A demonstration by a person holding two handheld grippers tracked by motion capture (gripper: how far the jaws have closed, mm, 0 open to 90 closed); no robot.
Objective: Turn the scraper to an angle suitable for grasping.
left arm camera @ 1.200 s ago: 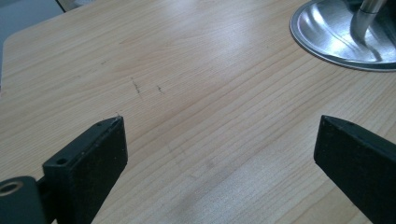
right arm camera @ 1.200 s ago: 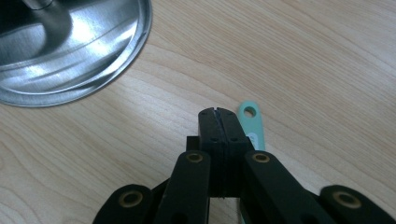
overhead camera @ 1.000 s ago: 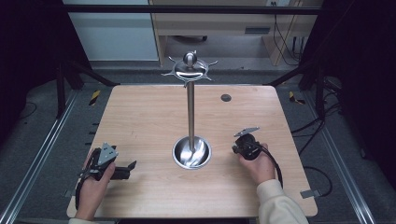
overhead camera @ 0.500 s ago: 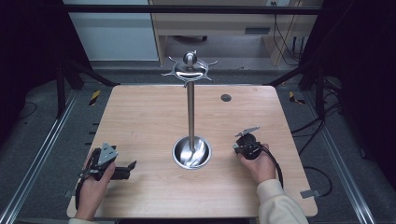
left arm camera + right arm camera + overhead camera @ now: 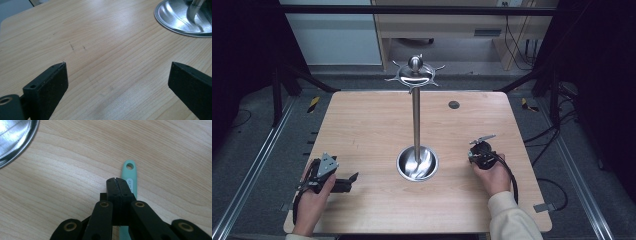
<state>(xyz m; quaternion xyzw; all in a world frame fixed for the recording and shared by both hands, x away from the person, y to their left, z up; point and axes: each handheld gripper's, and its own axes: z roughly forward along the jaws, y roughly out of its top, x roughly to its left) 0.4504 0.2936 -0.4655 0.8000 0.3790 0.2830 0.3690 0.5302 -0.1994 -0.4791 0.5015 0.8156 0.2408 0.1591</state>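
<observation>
A mint-green handle (image 5: pixel 130 173) with a hanging hole lies flat on the wooden table (image 5: pixel 362 130). My right gripper (image 5: pixel 117 180) hovers just over it, jaws pressed together, and the handle runs on beneath them; nothing shows between the pads. From above, that right gripper (image 5: pixel 477 152) sits right of the steel stand (image 5: pixel 416 120). The stand has a shiny bowl base (image 5: pixel 417 164) and a ring of hooks on top (image 5: pixel 414 75). My left gripper (image 5: pixel 351 182) rests at the table's front left, jaws wide apart over bare wood (image 5: pixel 117 70).
A small dark round plug (image 5: pixel 454 104) sits in the tabletop at the back right. The stand's base (image 5: pixel 180 22) lies ahead and to the right of the left gripper, and its rim (image 5: pixel 15 137) is up-left of the right gripper. Metal floor rails flank the table.
</observation>
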